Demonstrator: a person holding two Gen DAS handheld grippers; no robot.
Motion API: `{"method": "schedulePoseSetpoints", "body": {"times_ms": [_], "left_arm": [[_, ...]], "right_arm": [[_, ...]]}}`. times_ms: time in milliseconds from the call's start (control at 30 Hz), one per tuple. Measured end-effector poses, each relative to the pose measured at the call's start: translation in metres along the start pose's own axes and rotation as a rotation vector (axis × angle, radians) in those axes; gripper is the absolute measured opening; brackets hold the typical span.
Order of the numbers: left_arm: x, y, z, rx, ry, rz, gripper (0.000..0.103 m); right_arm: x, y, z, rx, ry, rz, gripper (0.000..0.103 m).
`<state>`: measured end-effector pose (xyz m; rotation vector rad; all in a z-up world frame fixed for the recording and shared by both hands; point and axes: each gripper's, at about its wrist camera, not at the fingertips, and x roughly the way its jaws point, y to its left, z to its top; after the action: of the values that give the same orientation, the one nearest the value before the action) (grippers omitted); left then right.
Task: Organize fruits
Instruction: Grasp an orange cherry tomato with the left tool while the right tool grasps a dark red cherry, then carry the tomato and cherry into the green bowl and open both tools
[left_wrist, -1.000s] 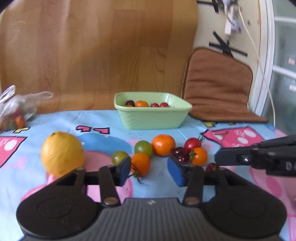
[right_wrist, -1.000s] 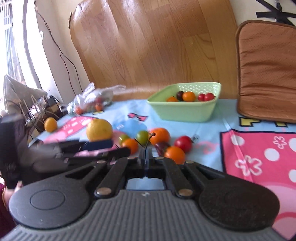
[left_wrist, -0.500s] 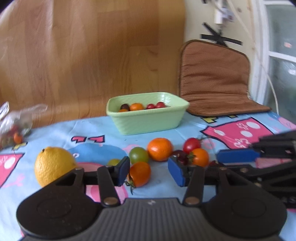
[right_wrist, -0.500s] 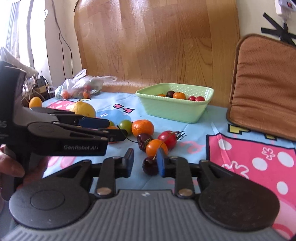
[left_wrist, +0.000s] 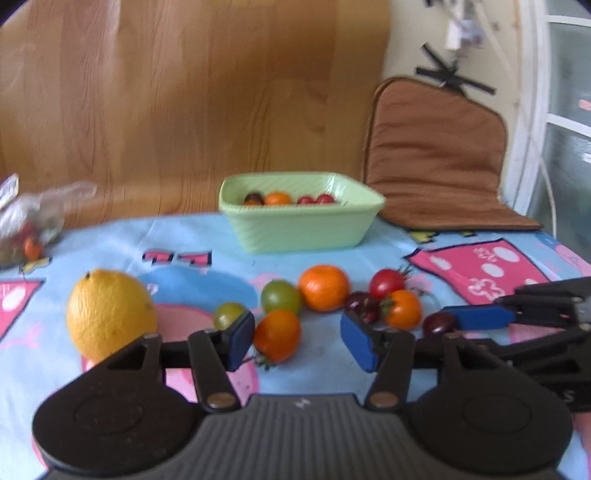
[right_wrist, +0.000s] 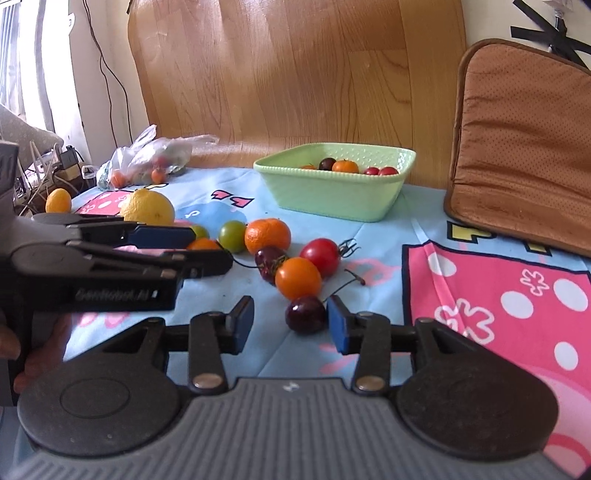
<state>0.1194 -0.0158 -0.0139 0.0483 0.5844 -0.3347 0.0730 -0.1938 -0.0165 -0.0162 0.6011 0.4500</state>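
Note:
A pale green basket (left_wrist: 301, 227) (right_wrist: 332, 197) at the back of the table holds several small tomatoes. Loose fruit lies in front of it: a tangerine (left_wrist: 324, 288) (right_wrist: 267, 236), green, red and orange tomatoes, dark cherries and a large yellow citrus (left_wrist: 110, 314) (right_wrist: 147, 211). My left gripper (left_wrist: 297, 341) is open, with an orange tomato (left_wrist: 277, 335) between its pads, nearer the left pad. My right gripper (right_wrist: 290, 325) is open around a dark cherry (right_wrist: 306, 314) (left_wrist: 439, 323) that lies on the cloth by its right pad.
A clear plastic bag of fruit (right_wrist: 147, 160) (left_wrist: 29, 229) lies at the back left. A small yellow fruit (right_wrist: 58, 200) sits at the table's left edge. A brown cushion (right_wrist: 524, 147) (left_wrist: 439, 158) leans at the back right. A wooden board stands behind the table.
My right gripper went from shut to wide open and now frames the dark cherry. My left gripper stayed open by the orange tomato, with small shifts of view.

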Motion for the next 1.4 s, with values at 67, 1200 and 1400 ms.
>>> {"method": "schedulePoseSetpoints", "body": {"times_ms": [67, 1200, 1400], "left_arm": [[0.004, 0.002, -0.001, -0.009, 0.033, -0.004, 0.029], [0.084, 0.04, 0.117, -0.196, -0.018, -0.01, 0.037], [0.023, 0.041, 0.092, -0.236, -0.081, -0.064, 0.037]], "right_arm": [[0.002, 0.0, 0.0, 0.004, 0.014, -0.002, 0.042], [0.08, -0.053, 0.082, 0.03, -0.215, -0.064, 0.046], [0.058, -0.061, 0.079, 0.111, -0.185, -0.069, 0.045]]}}
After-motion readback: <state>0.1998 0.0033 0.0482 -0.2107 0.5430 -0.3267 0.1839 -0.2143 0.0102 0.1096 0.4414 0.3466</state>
